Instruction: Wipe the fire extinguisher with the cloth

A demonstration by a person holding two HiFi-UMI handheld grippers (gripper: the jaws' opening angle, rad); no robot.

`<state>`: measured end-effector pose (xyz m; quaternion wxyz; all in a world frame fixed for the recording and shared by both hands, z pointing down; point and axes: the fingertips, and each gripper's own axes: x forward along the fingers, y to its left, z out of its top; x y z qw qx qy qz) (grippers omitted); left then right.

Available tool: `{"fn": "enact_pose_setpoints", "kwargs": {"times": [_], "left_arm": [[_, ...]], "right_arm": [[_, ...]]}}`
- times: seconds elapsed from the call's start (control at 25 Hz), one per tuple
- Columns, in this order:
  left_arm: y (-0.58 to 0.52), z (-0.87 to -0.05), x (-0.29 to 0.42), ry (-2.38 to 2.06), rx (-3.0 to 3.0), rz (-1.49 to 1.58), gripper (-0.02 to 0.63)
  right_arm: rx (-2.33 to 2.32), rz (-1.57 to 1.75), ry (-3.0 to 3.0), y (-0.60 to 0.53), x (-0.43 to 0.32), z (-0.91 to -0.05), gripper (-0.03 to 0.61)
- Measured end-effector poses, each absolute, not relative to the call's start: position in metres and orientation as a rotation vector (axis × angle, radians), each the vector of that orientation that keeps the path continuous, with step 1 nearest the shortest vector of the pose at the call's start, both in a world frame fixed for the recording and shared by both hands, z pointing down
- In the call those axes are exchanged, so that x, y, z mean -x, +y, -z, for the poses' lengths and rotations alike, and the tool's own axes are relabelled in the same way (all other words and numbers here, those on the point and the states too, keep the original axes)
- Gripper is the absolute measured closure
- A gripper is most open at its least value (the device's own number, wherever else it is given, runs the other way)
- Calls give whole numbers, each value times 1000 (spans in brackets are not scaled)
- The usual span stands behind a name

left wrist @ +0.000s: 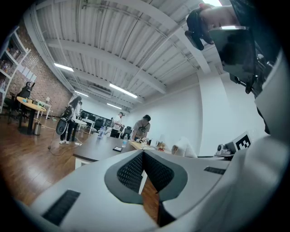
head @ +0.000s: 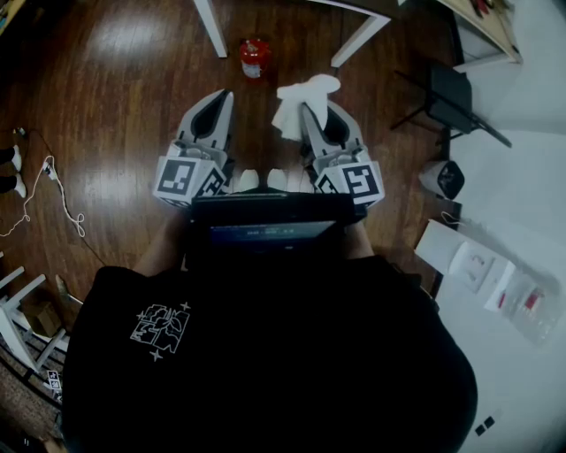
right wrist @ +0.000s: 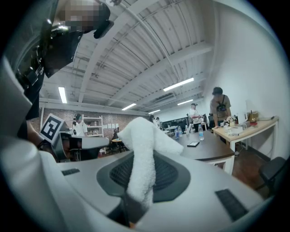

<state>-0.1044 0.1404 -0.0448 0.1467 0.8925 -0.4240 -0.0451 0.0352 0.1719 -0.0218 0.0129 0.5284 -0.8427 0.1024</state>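
**Risk.** The right gripper has its fingers clenched on a white cloth, but they take only a narrow fold. Most of the fabric stands loose above the tips and flops toward 2 o'clock in the right gripper view. Under rubbing pressure that fold could drag out of the hold. The loose part could also bunch, leaving bare fingers against the cylinder.

The fire extinguisher stands free on the wooden floor, and nothing seen braces it. A sideways push from the wipe could tip or skid it.

The left gripper is clenched on nothing, its fingers meeting at the tips. It would have to open before it could steady the cylinder.

Two white table legs stand near the extinguisher, at its 11 and 2 o'clock, and may crowd the approach.

**Position.** In the head view the extinguisher lies at 12 o'clock from both grippers and well apart from them. Neither gripper touches it, and wiping is judged not yet begun.

**Condition.** It is a small red cylinder seen almost from above, apparently upright, with a pale fitting on top. Label, gauge and any soiling are too small to make out.
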Motion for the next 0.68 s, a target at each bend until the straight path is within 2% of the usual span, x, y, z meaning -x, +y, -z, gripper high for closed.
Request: {"fn": "enact_pose_setpoints", "kwargs": {"times": [0.68], "left_arm": [[143, 44, 87, -1260, -2628, 125, 614]], "right_arm": [[-1659, -293, -2628, 171, -35, 24, 474]]}}
